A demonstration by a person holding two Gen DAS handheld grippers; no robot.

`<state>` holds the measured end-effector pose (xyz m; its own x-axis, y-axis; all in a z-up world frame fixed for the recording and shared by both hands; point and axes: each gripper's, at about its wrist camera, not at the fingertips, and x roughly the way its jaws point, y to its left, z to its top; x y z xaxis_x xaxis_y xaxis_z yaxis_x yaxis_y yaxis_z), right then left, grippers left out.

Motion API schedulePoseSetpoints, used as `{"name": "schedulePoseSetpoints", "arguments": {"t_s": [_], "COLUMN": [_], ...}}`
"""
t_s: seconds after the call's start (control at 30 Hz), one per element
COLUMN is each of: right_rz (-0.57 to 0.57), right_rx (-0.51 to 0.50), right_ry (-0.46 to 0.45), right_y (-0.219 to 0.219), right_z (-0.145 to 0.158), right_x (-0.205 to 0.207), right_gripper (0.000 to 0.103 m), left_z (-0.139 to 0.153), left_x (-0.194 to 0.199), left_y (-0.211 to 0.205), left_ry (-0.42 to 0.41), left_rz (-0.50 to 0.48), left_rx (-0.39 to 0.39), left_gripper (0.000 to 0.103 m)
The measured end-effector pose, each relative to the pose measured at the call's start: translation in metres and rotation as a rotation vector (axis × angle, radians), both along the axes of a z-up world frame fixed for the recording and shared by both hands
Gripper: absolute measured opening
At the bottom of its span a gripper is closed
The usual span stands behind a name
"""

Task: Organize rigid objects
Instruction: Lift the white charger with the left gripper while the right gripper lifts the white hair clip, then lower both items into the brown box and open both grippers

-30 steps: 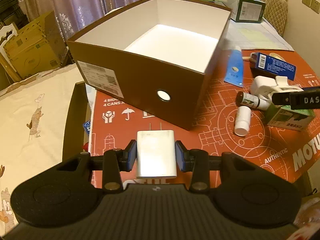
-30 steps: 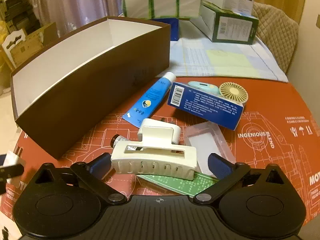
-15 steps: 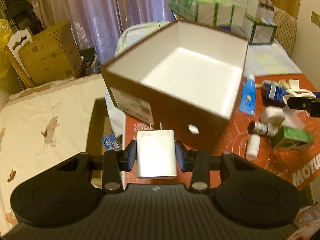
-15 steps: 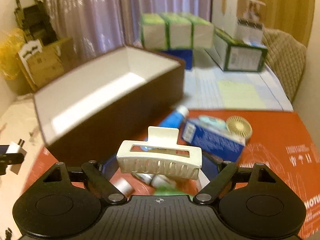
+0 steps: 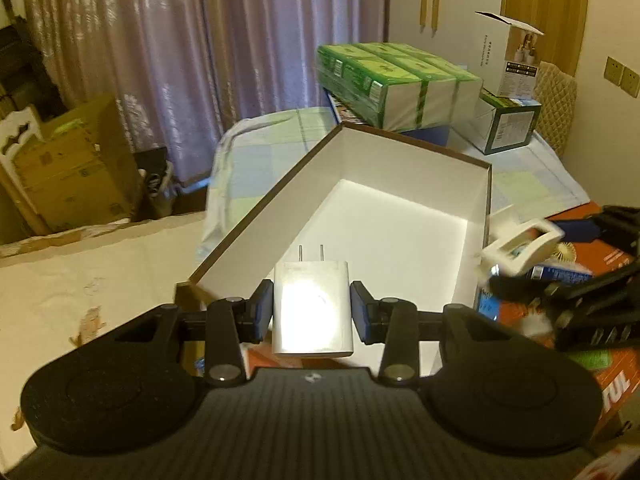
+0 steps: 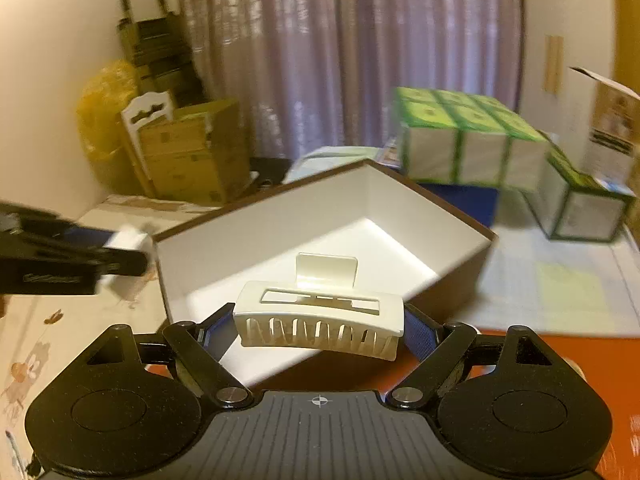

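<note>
The left gripper (image 5: 312,312) is clamped on a white charger (image 5: 312,312), its two prongs pointing away from the camera, and the charger is held above the near rim of the brown box (image 5: 264,208), whose white inside lies open and bare just ahead of the fingers. The right gripper (image 6: 319,322) is closed on a cream hair claw (image 6: 319,322), gripped by its two ends with the comb teeth facing down, and the near corner of the box is seen directly below and ahead of it. From the right wrist view the left gripper with its charger (image 6: 128,242) is seen at the left, just outside the box's left wall; from the left wrist view the hair claw (image 5: 520,246) is seen at the right, just beyond the box's right wall. Free room is left between the two grippers across the whole box opening. Green-banded cartons (image 5: 400,80) are stacked beyond the far rim, and the orange-printed counter (image 6: 580,360) shows to the right. Compared with a second ago, both grippers have been raised from counter level to above the box rim, and the small items on the counter have largely dropped out of sight
</note>
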<state>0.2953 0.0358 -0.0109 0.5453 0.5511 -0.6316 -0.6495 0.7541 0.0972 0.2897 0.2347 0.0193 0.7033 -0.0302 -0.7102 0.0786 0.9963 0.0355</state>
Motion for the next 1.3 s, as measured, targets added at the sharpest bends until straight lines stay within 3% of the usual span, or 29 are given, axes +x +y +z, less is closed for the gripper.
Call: {"name": "schedulePoseSetpoints", "arguments": {"t_s": [0.13, 0.4, 0.8, 0.9, 1.03, 1.3], "right_rz": [0.093, 0.233, 0.331, 0.325, 0.294, 0.305], "right_rx": [-0.022, -0.129, -0.301, -0.331, -0.355, -0.325], "right_ry": [0.018, 0.072, 0.167, 0.177, 0.174, 0.182], "right_y": [0.022, 0.050, 0.070, 0.074, 0.077, 0.071], "right_z": [-0.010, -0.043, -0.082, -0.085, -0.088, -0.080], "right_x": [0.023, 0.058, 0.085, 0.090, 0.093, 0.091], "right_gripper": [0.082, 0.082, 0.082, 0.082, 0.086, 0.089], "left_z": [-0.009, -0.046, -0.089, -0.091, -0.086, -0.080], "left_x": [0.032, 0.078, 0.096, 0.095, 0.094, 0.093], "left_y": [-0.001, -0.005, -0.006, -0.005, -0.007, -0.005], "left_ry": [0.047, 0.168, 0.299, 0.305, 0.279, 0.273], "left_rz": [-0.057, -0.108, -0.145, -0.152, -0.165, -0.167], "left_rx": [-0.035, -0.013, 0.036, 0.041, 0.077, 0.083], "left_gripper": [0.036, 0.036, 0.036, 0.036, 0.055, 0.055]}}
